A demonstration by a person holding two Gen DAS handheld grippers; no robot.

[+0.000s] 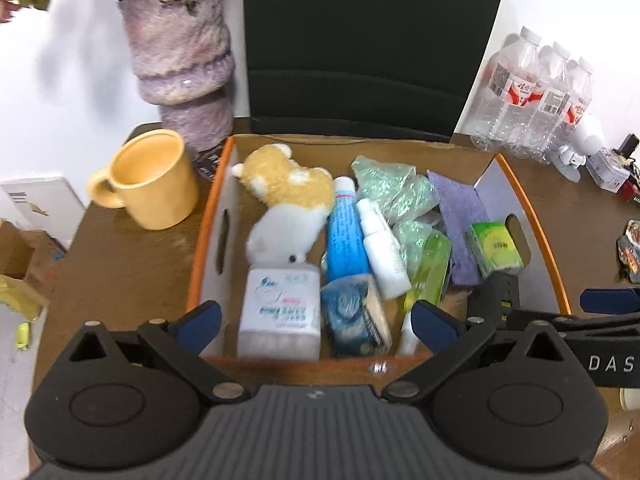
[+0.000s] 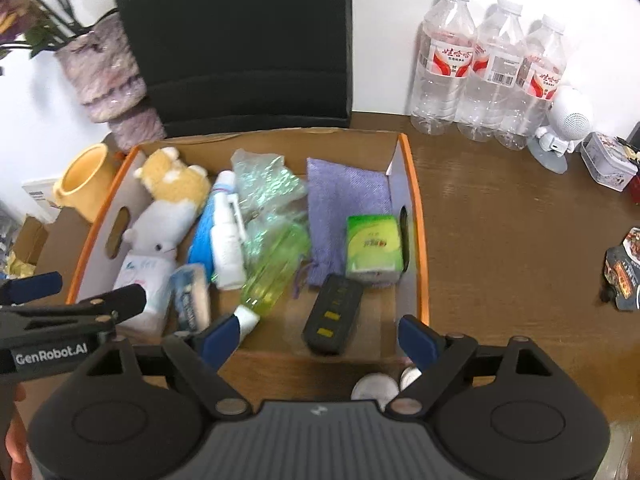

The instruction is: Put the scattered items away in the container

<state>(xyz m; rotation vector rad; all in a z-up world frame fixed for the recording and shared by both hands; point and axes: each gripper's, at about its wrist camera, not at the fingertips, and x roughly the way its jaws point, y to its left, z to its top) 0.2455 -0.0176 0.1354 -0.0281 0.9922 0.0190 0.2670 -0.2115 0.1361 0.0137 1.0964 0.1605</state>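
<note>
Both grippers, left (image 1: 316, 322) and right (image 2: 318, 338), hang spread and empty, the filled box (image 2: 416, 216) just ahead.

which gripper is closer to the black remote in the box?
Right. The right gripper is open just above the black remote, which lies between its fingers. The left gripper hovers over the box's other end.

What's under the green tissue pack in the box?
The green tissue pack lies partly on the purple pouch, at the box's right end. Whatever is beneath the pouch, and the box floor under the pack, is covered.
</note>
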